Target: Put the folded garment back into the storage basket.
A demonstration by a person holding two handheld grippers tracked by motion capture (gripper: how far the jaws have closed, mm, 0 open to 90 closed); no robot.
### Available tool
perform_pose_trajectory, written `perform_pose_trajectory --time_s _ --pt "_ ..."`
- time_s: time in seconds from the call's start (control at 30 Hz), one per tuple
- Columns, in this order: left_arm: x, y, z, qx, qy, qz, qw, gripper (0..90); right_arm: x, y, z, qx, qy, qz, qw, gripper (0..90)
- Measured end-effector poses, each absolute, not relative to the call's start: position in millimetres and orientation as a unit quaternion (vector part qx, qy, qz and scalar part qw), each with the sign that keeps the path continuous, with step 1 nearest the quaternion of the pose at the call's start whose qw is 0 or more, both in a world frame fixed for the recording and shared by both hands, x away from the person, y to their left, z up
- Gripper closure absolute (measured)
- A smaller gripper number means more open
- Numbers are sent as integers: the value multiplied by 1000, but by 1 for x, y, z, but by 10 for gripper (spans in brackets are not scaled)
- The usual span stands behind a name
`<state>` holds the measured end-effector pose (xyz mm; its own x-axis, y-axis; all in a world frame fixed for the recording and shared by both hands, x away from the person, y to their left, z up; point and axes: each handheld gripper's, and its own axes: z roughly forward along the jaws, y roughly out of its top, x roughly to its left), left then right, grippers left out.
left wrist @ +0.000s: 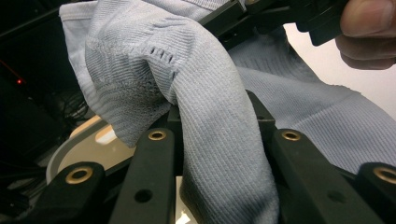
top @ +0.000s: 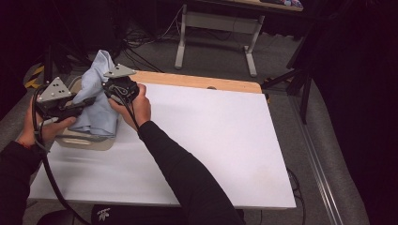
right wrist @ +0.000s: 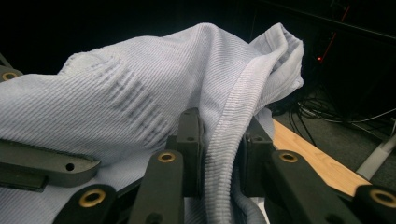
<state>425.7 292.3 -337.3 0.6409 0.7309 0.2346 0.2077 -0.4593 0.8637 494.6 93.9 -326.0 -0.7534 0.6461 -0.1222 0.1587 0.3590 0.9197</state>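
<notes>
Between 2 clamped hand-held grippers, left and right, hangs a pale blue ribbed-knit garment, bunched

Pale blue ribbed knit garment, bunched and lifted, draped over a beige basin's rim at the table's far-left corner

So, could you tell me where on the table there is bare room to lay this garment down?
The white table top is bare from the right forearm across to its right and near edges, and back to the wooden strip. The far-left corner is crowded: the beige basket, the light blue garment, and both the left gripper and right gripper.
</notes>
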Motion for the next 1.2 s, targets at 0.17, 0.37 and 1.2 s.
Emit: perform_pose_trajectory --time_s 0.17,0.37,1.2 --pt "429 298 -346 801 303 303 419 702 498 103 -335 255 795 497 237 740" --pt "434 302 -353 803 311 300 410 698 503 111 -342 256 800 489 236 738" --pt "456 302 -383 840 336 287 315 598 522 124 -385 284 823 447 204 719"
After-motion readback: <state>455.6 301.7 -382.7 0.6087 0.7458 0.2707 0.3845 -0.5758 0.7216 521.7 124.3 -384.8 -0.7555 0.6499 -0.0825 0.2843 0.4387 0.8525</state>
